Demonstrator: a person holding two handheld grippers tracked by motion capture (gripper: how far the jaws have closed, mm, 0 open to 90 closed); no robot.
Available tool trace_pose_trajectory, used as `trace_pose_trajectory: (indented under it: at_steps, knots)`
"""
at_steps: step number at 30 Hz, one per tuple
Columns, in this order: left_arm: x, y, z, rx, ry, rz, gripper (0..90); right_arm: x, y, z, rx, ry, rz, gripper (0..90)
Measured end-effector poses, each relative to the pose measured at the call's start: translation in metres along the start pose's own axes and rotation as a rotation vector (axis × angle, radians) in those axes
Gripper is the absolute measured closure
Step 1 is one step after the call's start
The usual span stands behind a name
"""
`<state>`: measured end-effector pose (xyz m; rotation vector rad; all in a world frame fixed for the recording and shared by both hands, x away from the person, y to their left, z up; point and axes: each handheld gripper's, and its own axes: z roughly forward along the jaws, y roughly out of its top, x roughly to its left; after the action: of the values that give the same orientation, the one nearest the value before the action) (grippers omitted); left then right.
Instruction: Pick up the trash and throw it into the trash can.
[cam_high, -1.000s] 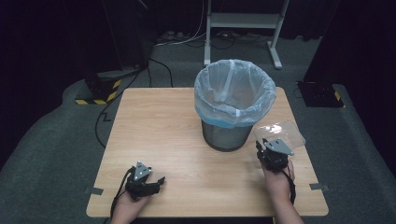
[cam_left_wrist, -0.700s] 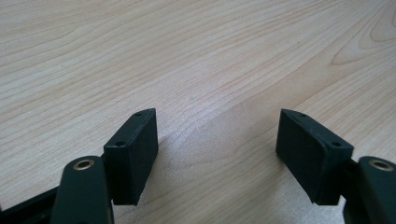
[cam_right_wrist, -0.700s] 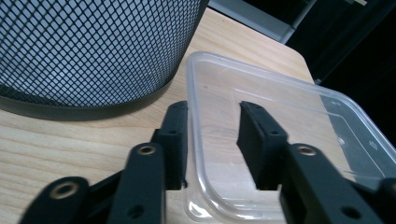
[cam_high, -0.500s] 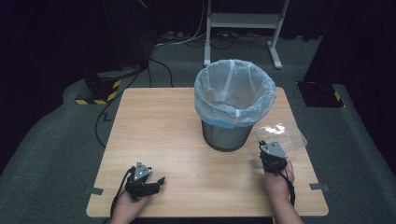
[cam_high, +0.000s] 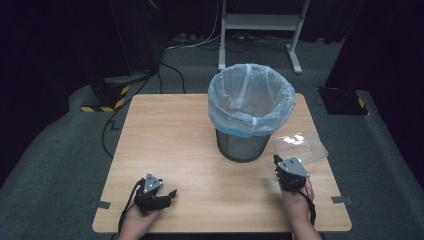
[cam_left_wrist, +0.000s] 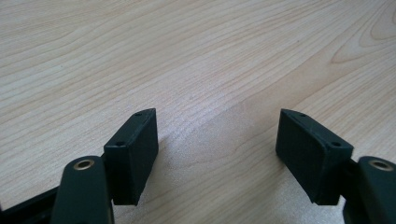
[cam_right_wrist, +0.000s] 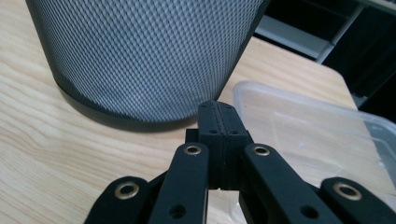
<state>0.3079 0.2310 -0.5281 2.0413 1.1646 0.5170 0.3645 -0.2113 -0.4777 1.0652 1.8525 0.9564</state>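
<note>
A grey mesh bin (cam_high: 243, 140) lined with a pale blue bag (cam_high: 251, 97) stands right of the table's centre. Just right of it lies a clear plastic container (cam_high: 300, 147), flat on the wood. My right gripper (cam_high: 278, 161) sits close to the near edge of that container, jaws pressed together with nothing between them; in the right gripper view it (cam_right_wrist: 220, 116) points at the bin's base (cam_right_wrist: 140, 60) with the container (cam_right_wrist: 308, 126) to its right. My left gripper (cam_high: 171, 194) rests near the front left, open, and its view shows bare wood between the pads (cam_left_wrist: 133, 149).
The wooden table (cam_high: 170, 130) has free room across its left and middle. Beyond it are a white metal stand (cam_high: 260, 22), cables on the grey floor, and a black box with yellow-black striping (cam_high: 107, 95) at the left.
My right gripper has drawn back a little toward the front edge, away from the clear container. The left gripper has stayed put.
</note>
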Motion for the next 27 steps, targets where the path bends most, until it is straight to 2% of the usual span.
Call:
trace_pose_trajectory:
  at_steps: [1, 2, 3, 5, 6, 7, 8, 12, 15, 16, 17, 19, 20, 22, 24, 27]
  knots:
    - [0.000, 0.000, 0.000, 0.000, 0.000, 0.000, 29.7, -0.011, 0.004, 0.000, -0.007, -0.021, 0.040, 87.6]
    - [0.000, 0.000, 0.000, -0.001, 0.000, 0.000, 29.7, -0.011, 0.004, 0.000, -0.007, -0.021, 0.040, 87.6]
    - [0.000, 0.000, 0.000, -0.004, 0.000, -0.005, 29.7, -0.027, 0.008, 0.005, -0.001, -0.045, 0.068, 81.7]
    - [0.000, 0.000, 0.000, -0.008, -0.003, -0.012, 29.7, -0.044, 0.010, 0.015, 0.021, -0.073, 0.113, 74.9]
    - [0.000, 0.000, 0.000, -0.008, -0.004, -0.015, 29.7, -0.044, 0.010, 0.015, 0.021, -0.073, 0.113, 74.9]
    - [0.001, 0.000, 0.000, -0.007, -0.004, -0.013, 29.8, -0.060, 0.012, 0.026, 0.051, -0.076, 0.164, 66.4]
    - [0.001, 0.000, 0.000, -0.007, -0.004, -0.013, 29.7, -0.067, 0.012, 0.032, 0.066, -0.083, 0.173, 60.3]
    - [0.000, 0.000, 0.000, -0.007, -0.004, -0.014, 29.7, -0.081, 0.010, 0.046, 0.119, -0.103, 0.225, 34.7]
    - [0.000, 0.000, 0.000, -0.007, -0.003, -0.013, 29.7, -0.086, 0.006, 0.049, 0.131, -0.089, 0.294, 29.9]
    - [0.000, 0.000, 0.000, -0.008, -0.003, -0.010, 29.7, -0.087, 0.006, 0.050, 0.129, -0.096, 0.300, 29.2]
    - [0.000, 0.000, 0.000, -0.008, -0.003, -0.010, 29.7, -0.088, 0.005, 0.052, 0.144, -0.081, 0.305, 27.7]
    - [0.000, 0.000, 0.000, -0.008, -0.003, -0.010, 29.7, -0.089, 0.004, 0.054, 0.141, -0.072, 0.311, 27.7]
    - [0.000, 0.000, 0.000, -0.007, -0.005, -0.013, 29.7, -0.090, 0.002, 0.058, 0.171, -0.036, 0.320, 27.3]
    - [0.001, 0.000, 0.000, -0.008, -0.005, -0.013, 29.7, -0.088, 0.000, 0.061, 0.179, -0.030, 0.308, 26.9]
    - [0.001, 0.000, 0.000, -0.008, -0.005, -0.013, 29.7, -0.085, 0.002, 0.060, 0.186, -0.003, 0.303, 27.5]
    - [0.001, 0.000, 0.000, -0.009, -0.005, -0.013, 29.7, -0.074, 0.002, 0.053, 0.193, 0.054, 0.261, 28.8]
